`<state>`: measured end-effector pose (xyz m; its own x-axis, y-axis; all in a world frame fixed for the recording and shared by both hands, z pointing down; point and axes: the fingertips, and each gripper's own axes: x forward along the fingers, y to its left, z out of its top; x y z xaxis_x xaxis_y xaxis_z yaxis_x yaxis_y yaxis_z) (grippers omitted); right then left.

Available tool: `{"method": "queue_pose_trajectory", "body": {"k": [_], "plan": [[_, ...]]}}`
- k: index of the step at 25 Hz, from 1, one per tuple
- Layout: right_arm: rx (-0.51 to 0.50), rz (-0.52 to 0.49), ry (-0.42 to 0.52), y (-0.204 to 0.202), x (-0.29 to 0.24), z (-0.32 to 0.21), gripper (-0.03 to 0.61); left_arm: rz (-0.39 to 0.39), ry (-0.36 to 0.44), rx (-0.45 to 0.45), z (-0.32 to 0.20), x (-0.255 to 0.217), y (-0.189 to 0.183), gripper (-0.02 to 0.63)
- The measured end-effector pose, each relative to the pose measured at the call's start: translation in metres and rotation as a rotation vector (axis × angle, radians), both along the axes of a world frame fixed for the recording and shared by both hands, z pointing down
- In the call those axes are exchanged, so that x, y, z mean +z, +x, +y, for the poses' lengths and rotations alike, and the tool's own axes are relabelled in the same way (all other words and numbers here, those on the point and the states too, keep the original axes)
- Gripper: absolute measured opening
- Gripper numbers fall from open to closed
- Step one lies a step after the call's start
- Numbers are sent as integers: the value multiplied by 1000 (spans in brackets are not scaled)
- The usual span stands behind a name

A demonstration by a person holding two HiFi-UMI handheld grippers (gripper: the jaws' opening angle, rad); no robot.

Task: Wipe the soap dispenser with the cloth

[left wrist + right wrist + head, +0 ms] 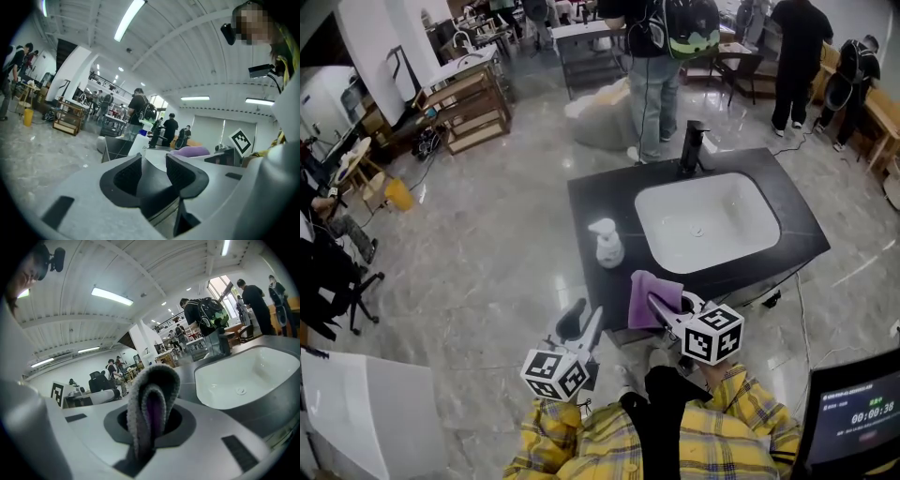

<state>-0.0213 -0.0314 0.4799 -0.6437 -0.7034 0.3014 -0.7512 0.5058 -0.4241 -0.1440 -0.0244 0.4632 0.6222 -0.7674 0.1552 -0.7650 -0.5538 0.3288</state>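
One folded, fuzzy purple cloth point(152, 394) sits pinched in right tongs point(664, 307); left tongs point(153, 161) stand half open, empty, facing smooth white dispenser point(607, 244).

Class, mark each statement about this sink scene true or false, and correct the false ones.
1. The right hand-held gripper is shut on the purple cloth. True.
2. The soap dispenser stands on the countertop, left of the sink in the head view. True.
3. The left hand-held gripper holds the soap dispenser. False: its jaws stand apart with nothing between them.
4. The purple cloth lies in the sink. False: it is at the countertop's near edge, in the right hand-held gripper.
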Motion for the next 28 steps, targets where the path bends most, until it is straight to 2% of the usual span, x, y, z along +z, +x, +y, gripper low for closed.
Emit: {"method": "queue_pose_trajectory", "body": {"k": [12,28], "plan": [[19,-2,-16,5,2,11,41,-11,-40,9,9,7,2,146],[-11,0,-27,-11,-1,4,41,-22,-68,29,7,8,-2,135]]}}
